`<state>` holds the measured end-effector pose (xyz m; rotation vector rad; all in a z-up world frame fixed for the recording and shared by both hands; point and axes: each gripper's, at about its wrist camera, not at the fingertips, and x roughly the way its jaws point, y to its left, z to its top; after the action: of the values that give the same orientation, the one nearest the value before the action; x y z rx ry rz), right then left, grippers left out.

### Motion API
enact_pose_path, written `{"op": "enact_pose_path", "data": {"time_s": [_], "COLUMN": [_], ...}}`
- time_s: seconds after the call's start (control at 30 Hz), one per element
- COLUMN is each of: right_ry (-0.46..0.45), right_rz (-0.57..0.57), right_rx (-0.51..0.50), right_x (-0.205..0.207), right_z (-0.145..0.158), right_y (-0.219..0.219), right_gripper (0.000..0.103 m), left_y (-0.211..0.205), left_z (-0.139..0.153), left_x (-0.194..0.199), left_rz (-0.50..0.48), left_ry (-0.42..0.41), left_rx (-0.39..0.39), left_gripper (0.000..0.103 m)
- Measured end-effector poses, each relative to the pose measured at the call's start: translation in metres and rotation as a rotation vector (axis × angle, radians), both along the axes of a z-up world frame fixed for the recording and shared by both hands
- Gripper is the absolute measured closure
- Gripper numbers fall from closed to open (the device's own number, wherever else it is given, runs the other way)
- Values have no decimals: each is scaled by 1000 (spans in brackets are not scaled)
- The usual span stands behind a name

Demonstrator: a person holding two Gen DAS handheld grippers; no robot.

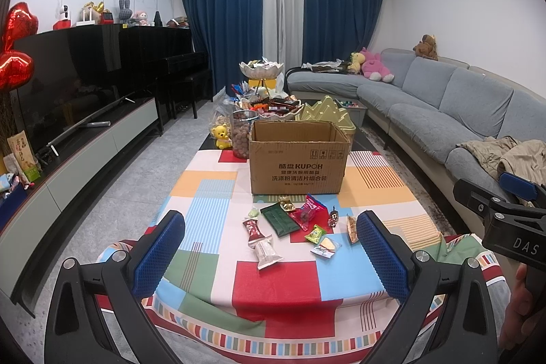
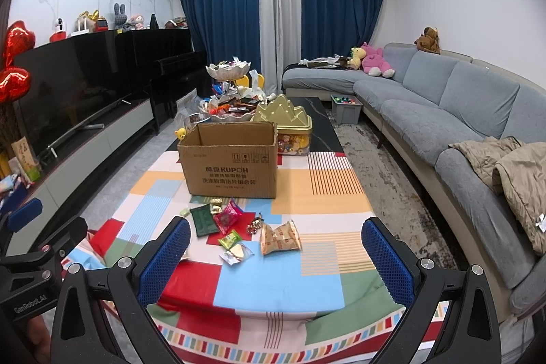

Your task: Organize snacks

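Left gripper (image 1: 269,248) agape | right gripper (image 2: 276,248) agape (both empty) | one cardboard box (image 1: 299,166) | ten-odd snacks (image 1: 293,222)

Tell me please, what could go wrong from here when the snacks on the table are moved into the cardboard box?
1. The snacks overlap: the red packet lies partly on the dark green packet, so one pinch may lift or drag both.
2. The tablecloth is loose and wrinkled at its near edge; a finger could catch it and shift everything.
3. The left gripper and right gripper, both open, are close together and might collide.
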<state>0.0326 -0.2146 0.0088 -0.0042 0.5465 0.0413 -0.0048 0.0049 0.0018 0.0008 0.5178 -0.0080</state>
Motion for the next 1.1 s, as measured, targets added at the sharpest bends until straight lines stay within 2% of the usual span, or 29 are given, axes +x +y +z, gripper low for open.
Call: {"op": "enact_pose_path", "data": {"time_s": [0.7, 1.1], "right_ry": [12, 67], "right_rz": [-5, 5], "right_rx": [-2, -25], "right_x": [3, 39], "right_z": [4, -16], "right_y": [-4, 5], "right_gripper": [1, 1], "left_y": [-3, 0], "left_z": [-5, -19], "left_x": [14, 46], "left_rz": [6, 28], "left_ry": [29, 86], "left_rx": [11, 27], "left_gripper": [1, 1]}}
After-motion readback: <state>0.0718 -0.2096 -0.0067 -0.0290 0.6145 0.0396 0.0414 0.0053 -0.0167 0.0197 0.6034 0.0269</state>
